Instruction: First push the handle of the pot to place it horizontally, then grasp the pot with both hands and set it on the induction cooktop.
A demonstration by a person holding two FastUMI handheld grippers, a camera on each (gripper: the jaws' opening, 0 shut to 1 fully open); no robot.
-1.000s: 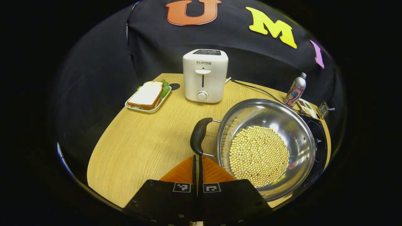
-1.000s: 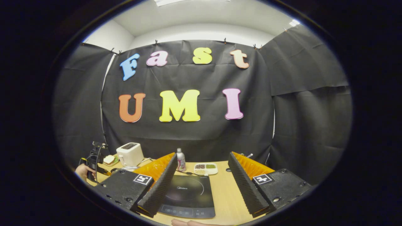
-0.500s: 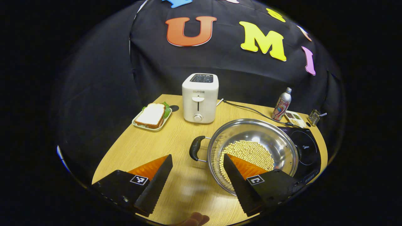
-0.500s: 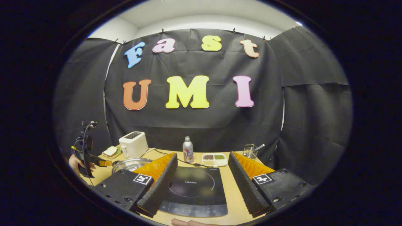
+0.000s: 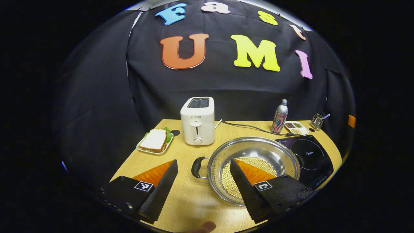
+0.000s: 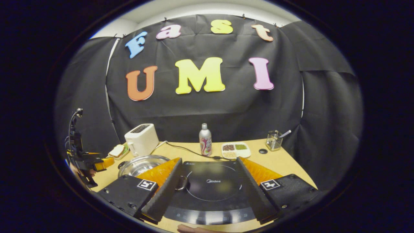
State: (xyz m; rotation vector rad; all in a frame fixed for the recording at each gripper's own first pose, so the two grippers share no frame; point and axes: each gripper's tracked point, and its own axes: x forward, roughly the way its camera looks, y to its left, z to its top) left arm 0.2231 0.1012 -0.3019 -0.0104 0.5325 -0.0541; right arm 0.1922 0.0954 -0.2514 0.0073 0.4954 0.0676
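Backing away from the handle (image 5: 196,167), the left gripper (image 5: 202,191) now gapes empty; the pot (image 5: 255,166) lies just ahead of its fingers. The right gripper (image 6: 208,191), wide and empty, frames the induction cooktop (image 6: 210,191). Uneven lifting could spill the soybeans (image 5: 226,181).

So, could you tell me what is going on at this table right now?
A person holds a gripper in each hand. The left tool is open in front of the pot of beans, its black handle lying flat. The right tool is open over the induction cooktop. The pot sits on the table beside the cooktop, ungrasped.
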